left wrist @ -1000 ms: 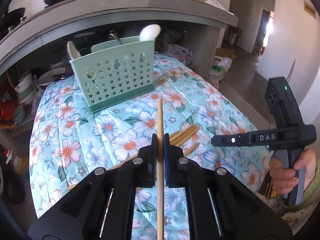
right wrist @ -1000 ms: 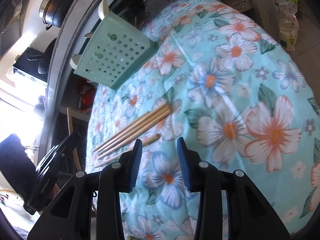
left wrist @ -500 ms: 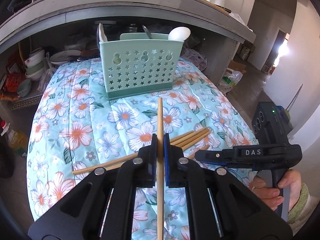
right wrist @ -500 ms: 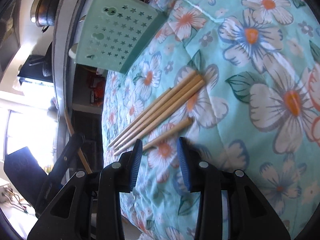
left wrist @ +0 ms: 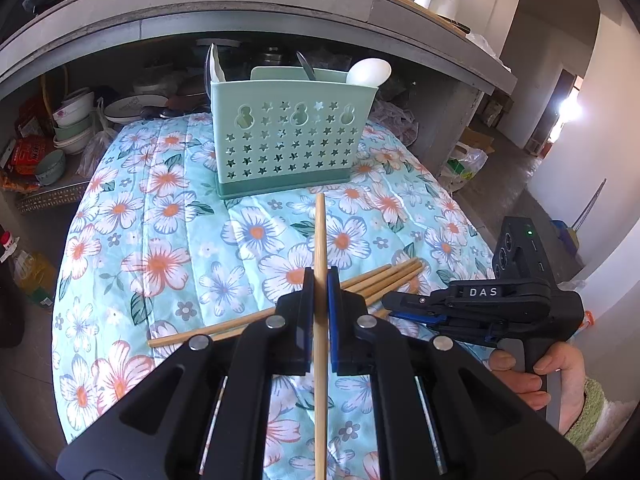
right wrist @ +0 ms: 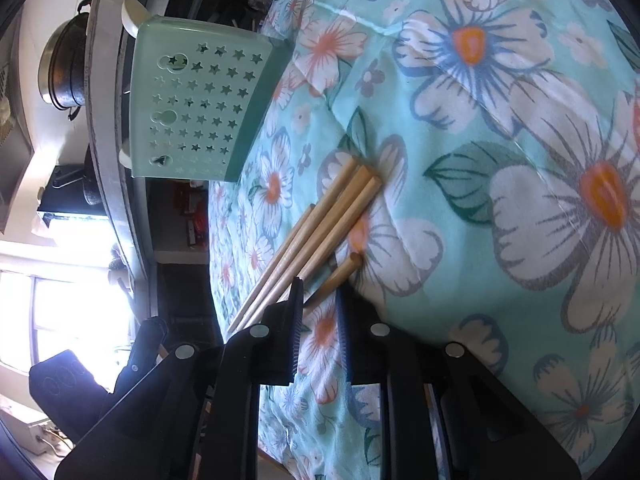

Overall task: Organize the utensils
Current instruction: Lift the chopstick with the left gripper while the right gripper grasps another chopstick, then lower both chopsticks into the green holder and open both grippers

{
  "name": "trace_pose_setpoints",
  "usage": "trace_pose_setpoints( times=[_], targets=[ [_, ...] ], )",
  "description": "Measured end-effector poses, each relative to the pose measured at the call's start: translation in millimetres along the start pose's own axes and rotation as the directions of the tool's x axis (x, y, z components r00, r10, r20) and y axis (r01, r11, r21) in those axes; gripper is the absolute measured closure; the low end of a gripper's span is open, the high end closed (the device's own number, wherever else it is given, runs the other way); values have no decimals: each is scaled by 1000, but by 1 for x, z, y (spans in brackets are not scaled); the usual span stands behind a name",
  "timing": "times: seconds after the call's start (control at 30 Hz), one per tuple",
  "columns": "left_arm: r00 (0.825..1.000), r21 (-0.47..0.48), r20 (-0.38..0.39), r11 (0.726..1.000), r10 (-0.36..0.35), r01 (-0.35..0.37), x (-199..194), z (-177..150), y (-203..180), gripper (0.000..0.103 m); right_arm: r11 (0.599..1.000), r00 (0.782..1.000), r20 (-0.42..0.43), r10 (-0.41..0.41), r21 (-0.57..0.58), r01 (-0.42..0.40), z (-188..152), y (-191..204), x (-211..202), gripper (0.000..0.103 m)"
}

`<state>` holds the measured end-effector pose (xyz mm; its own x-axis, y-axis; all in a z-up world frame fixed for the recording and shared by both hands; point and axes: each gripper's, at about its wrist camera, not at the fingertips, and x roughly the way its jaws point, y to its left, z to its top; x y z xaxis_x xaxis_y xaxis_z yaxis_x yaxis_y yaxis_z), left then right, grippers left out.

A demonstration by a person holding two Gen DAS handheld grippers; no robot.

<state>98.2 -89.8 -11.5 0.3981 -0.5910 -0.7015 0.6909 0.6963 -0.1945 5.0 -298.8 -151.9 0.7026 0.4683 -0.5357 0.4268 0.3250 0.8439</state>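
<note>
Left gripper [left wrist: 320, 292] clamped on upright chopstick [left wrist: 320, 240]; right gripper [right wrist: 318, 312], rolled sideways, just closing around lone chopstick [right wrist: 340, 276].

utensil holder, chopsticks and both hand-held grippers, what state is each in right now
utensil holder: upright on the floral cloth, spoons inside
held chopstick: clamped in left hand-held gripper
loose chopsticks: lying flat on the cloth
right hand-held gripper: jaws just closing around one loose chopstick, not yet pressing it

Surface is covered by a floral quilt [left wrist: 168, 216] – teal, white and orange flowers. Mint utensil caddy [left wrist: 290, 136] is stood upright at the far end. Loose wooden chopsticks [right wrist: 320, 232] are laid on the near part – bunched, roughly parallel.
</note>
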Motion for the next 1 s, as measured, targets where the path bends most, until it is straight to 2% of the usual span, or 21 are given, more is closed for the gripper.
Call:
trace_pose_setpoints(
  times=[0.2, 0.37, 0.47, 0.57, 0.63, 0.73, 0.77, 0.83, 0.9, 0.93, 1.0],
  targets=[
    [1000, -38, 6, 999, -6, 6, -4, 4, 5, 98, 998, 999, 51, 18, -69, -15, -2, 3, -36, 89],
    [1000, -85, 21, 996, -20, 22, -9, 21, 12, 98, 969, 980, 200, 7, -242, 42, 3, 34, -89, 91],
    [996, -105, 70, 993, -47, 54, -18, 43, 16, 98, 943, 965, 263, 6, -323, 83, 5, 53, -112, 93],
    [985, -102, 163, 993, -49, 66, -36, 75, 18, 98, 916, 950, 312, 4, -382, 121, 7, 70, -129, 94],
    [971, -99, 234, 992, -49, 74, -47, 101, 20, 98, 903, 944, 330, 9, -409, 134, 9, 77, -137, 95],
    [939, -99, 343, 992, -34, 72, -59, 146, 21, 98, 885, 934, 356, 11, -438, 156, 9, 87, -141, 95],
    [921, -99, 390, 993, -18, 62, -62, 163, 21, 98, 882, 933, 359, 12, -444, 159, 10, 90, -141, 95],
    [894, -116, 447, 992, 9, 48, -62, 188, 22, 98, 876, 936, 352, 17, -456, 155, 11, 94, -138, 96],
    [860, -142, 510, 989, 32, 47, -58, 211, 24, 98, 875, 937, 348, 16, -459, 156, 11, 96, -135, 96],
    [838, -161, 541, 987, 72, 19, -54, 222, 24, 98, 875, 938, 346, 17, -460, 154, 12, 96, -134, 96],
    [804, -189, 584, 982, 108, 5, -46, 237, 26, 98, 876, 940, 341, 21, -459, 147, 14, 95, -134, 96]
  ],
)
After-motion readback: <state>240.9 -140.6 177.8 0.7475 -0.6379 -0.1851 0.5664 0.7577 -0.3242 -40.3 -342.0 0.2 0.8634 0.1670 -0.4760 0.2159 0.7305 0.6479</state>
